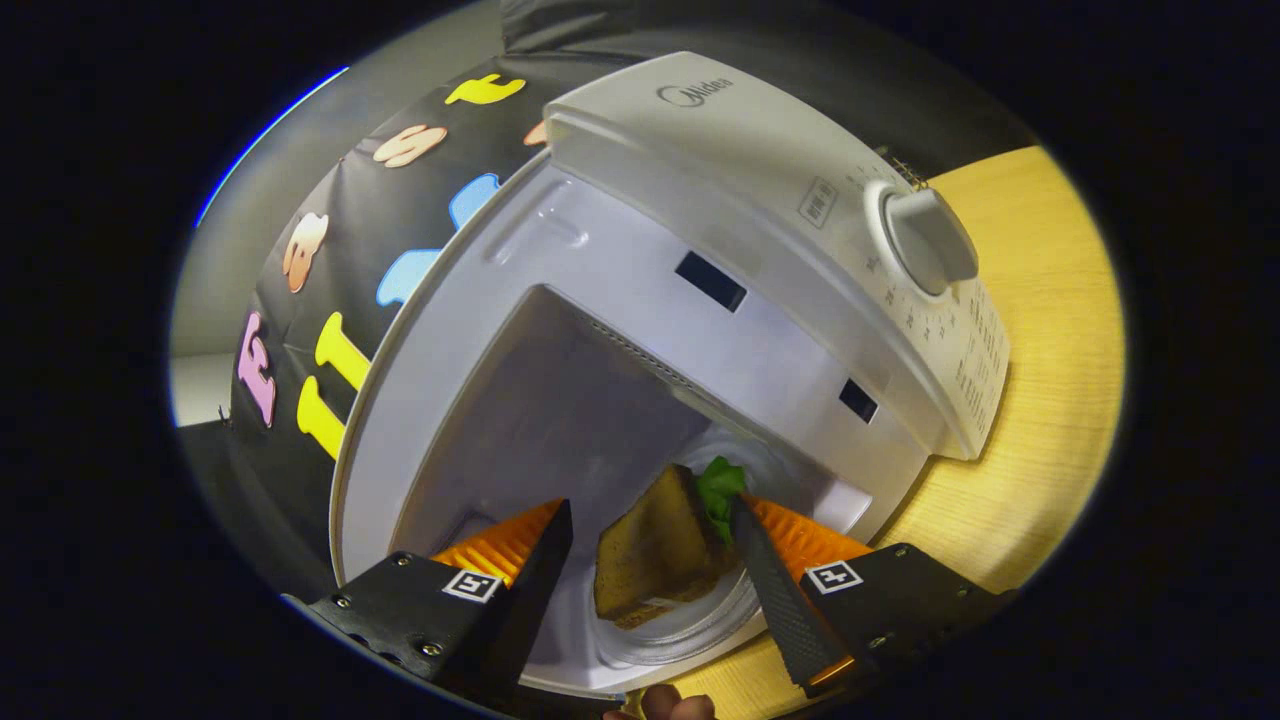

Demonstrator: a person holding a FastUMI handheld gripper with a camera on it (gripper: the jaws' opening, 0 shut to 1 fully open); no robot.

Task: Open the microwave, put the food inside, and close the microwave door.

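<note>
The claw (650, 540) reaches into the open cavity of the white microwave (640, 300), with its two fingers spread apart and a sandwich (655, 550) lying between them. The finger on one side sits right against the sandwich's edge near the green lettuce (722, 490); the other finger stands clear of it, with a gap showing, so the claw is open and not clamped on the food. The sandwich, a toasted brown wedge with lettuce poking from its far end, rests on the glass turntable plate (700, 625) on the cavity floor, just inside the front opening. The microwave's control panel, with its round dial knob (930, 240), stands beside the cavity, and two dark latch slots (710, 280) show in the frame between the cavity and the panel. The microwave stands on a light wooden table (1040, 400), whose bare surface shows beyond the panel. A fingertip (665, 703) of the person's hand peeps in beneath the claw.
</note>
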